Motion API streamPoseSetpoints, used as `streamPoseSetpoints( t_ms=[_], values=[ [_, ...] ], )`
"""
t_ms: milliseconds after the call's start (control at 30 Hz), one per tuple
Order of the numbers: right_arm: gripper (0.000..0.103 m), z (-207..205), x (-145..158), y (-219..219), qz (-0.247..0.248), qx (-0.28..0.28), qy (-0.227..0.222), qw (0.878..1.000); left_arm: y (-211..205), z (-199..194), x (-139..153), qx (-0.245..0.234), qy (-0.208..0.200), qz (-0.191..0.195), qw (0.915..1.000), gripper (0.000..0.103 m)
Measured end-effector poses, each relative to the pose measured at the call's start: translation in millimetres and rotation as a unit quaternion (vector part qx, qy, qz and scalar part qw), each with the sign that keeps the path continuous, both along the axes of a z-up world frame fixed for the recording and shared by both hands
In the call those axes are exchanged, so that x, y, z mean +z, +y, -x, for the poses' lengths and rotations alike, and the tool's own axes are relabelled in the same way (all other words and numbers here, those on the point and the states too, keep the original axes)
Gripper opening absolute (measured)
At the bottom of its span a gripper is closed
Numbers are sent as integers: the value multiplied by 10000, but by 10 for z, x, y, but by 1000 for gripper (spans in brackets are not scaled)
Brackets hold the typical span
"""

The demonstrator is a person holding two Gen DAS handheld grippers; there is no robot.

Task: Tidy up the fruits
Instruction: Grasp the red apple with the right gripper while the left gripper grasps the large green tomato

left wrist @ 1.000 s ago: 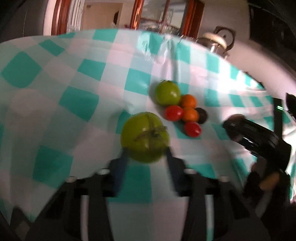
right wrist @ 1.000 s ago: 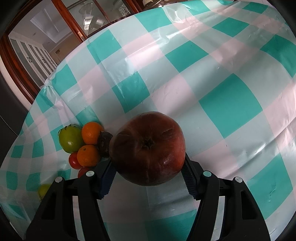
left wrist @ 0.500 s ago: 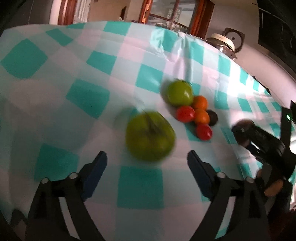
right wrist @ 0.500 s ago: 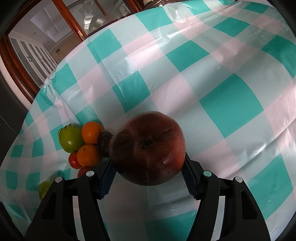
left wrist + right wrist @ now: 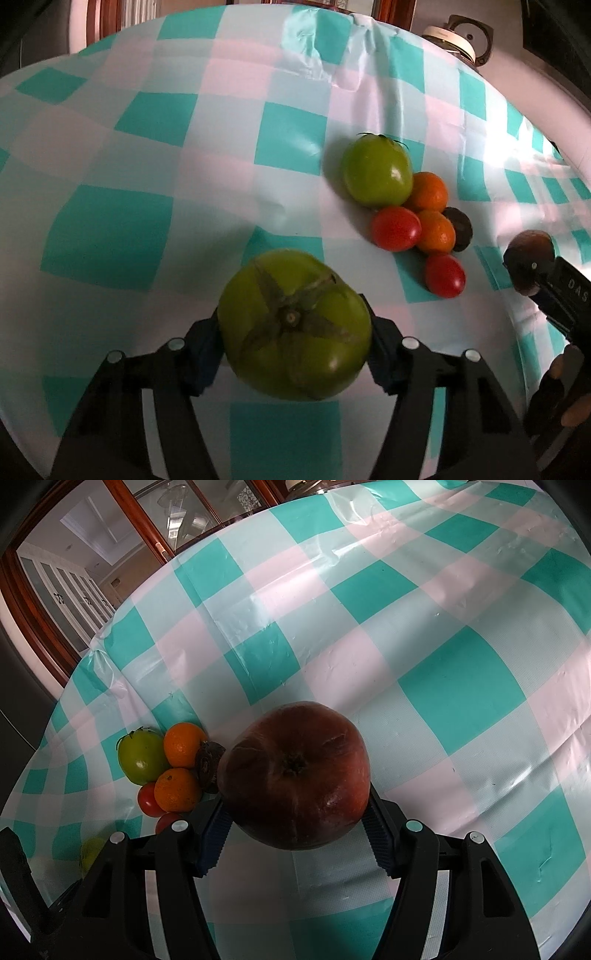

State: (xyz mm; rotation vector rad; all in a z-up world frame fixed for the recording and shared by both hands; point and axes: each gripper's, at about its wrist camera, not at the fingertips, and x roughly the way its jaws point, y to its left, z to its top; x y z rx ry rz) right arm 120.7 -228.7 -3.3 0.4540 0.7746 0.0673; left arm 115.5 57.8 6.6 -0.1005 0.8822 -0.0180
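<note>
the left gripper [image 5: 293, 328] was closing its jaws round the big green tomato [image 5: 295, 326], stem up, the blue pads right at its flanks and looking to be pressing on already. that tomato sat on the checked tablecloth [image 5: 110, 229], near the fruit pile [image 5: 410, 206] but well apart from it, on the camera's side. the pile itself was a smaller green tomato [image 5: 376, 173], two oranges touching each other, two small red tomatoes, and a dark fruit [image 5: 460, 229] tucked on the side away from the big tomato.

over on the far side of the pile, the right gripper [image 5: 295, 812] was clamped on a dark red fruit [image 5: 295, 779], maybe a pomegranate, hard to say. it showed close beside the dark fruit of the pile; whether it rested on the cloth or hung just above, the views didn't settle.

so the step in hand looked like gathering: both big fruits being brought to join the pile. the next move for the left side would call for a firm but gentle squeeze, a small lift, and a short carry toward the pile's near side, setting down without knocking the red tomatoes rolling.

room was generous. the cloth round the big tomato lay bare on every side but the pile's. the table edge curved away beyond the pile, with a kettle [image 5: 456, 37] past it, so nothing should be nudged that way.
</note>
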Motion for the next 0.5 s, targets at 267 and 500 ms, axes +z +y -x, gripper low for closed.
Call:
streamPoseSetpoints(
  t_ms=[267, 500],
  values=[
    [64, 4, -3, -1, -33, 17, -17, 10000, 12, 607, 59, 23, -306, 569, 9979, 64],
    [64, 0, -11, -6, -44, 17, -32, 10000, -32, 649, 86, -42, -577, 644, 9962, 64]
  ],
)
